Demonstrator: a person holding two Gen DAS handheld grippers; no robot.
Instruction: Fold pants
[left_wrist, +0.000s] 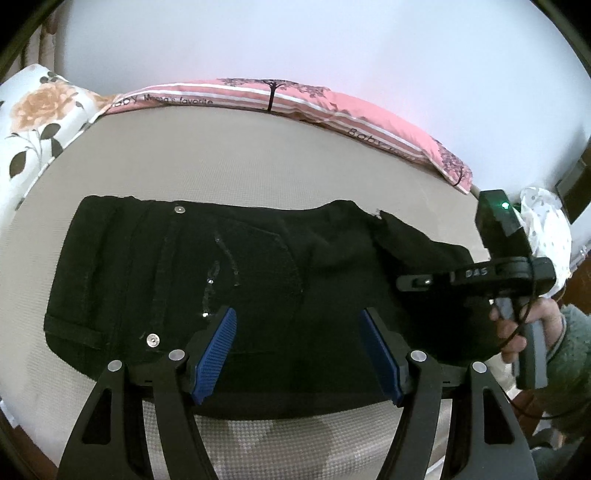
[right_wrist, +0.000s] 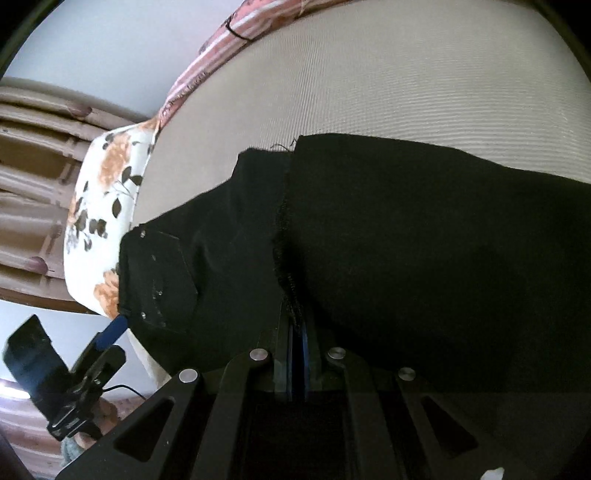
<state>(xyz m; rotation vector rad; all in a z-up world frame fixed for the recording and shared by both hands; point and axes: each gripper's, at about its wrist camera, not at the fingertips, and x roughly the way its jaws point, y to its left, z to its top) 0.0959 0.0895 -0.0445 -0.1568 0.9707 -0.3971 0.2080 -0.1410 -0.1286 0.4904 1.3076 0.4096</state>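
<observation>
A beige, finely woven mattress (left_wrist: 258, 155) fills the scene beneath a pale wall, with a pink striped pillow (left_wrist: 332, 107) along its far edge and a white pillow printed with orange roses (left_wrist: 33, 122) at one end; brown wooden panelling shows beyond it in the right wrist view. The black pants (left_wrist: 221, 266) lie folded across the mattress near its front edge. The left gripper (left_wrist: 299, 350) hovers over the near edge of the pants, its blue pads (left_wrist: 218, 354) spread wide and grasping nothing. The right gripper (right_wrist: 297, 332) is clenched on a fold of the black cloth, a frayed seam running into its jaws.
</observation>
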